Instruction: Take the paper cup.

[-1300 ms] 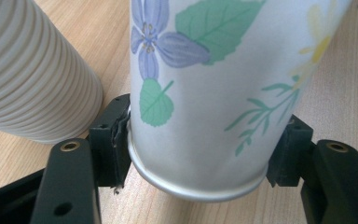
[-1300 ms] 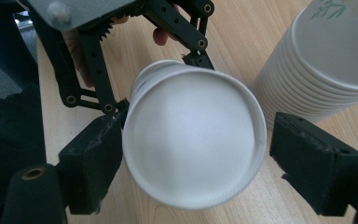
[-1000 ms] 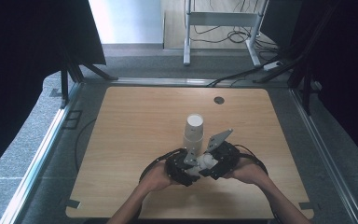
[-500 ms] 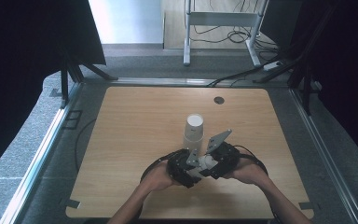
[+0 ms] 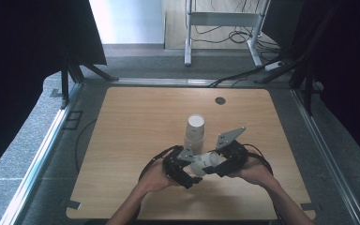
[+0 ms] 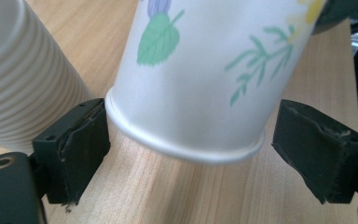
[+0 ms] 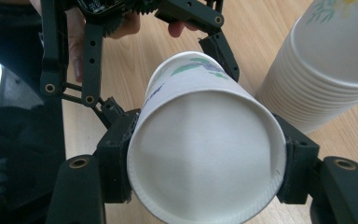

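A white paper cup with a leaf print (image 5: 205, 163) lies on its side just above the wooden table (image 5: 136, 122), held between both grippers. My right gripper (image 5: 217, 165) is shut on it: in the right gripper view the pads (image 7: 117, 154) press both sides of the cup (image 7: 205, 154), whose round white end faces the camera. My left gripper (image 5: 191, 171) straddles the cup's other end. In the left gripper view the cup's rim (image 6: 186, 149) sits between the jaws (image 6: 191, 154), with a gap at the right pad (image 6: 319, 154). An upside-down stack of cups (image 5: 195, 131) stands just behind.
The ribbed stack (image 6: 18, 93) stands close to my left gripper's left jaw and beside the held cup (image 7: 326, 70). A small dark disc (image 5: 221, 100) sits near the table's far edge. Cables loop around both hands. A metal frame (image 5: 225, 21) stands on the floor beyond.
Both grippers stay at the lying cup in front of the stack, with only slight shifts of the hands. The stack has not moved.
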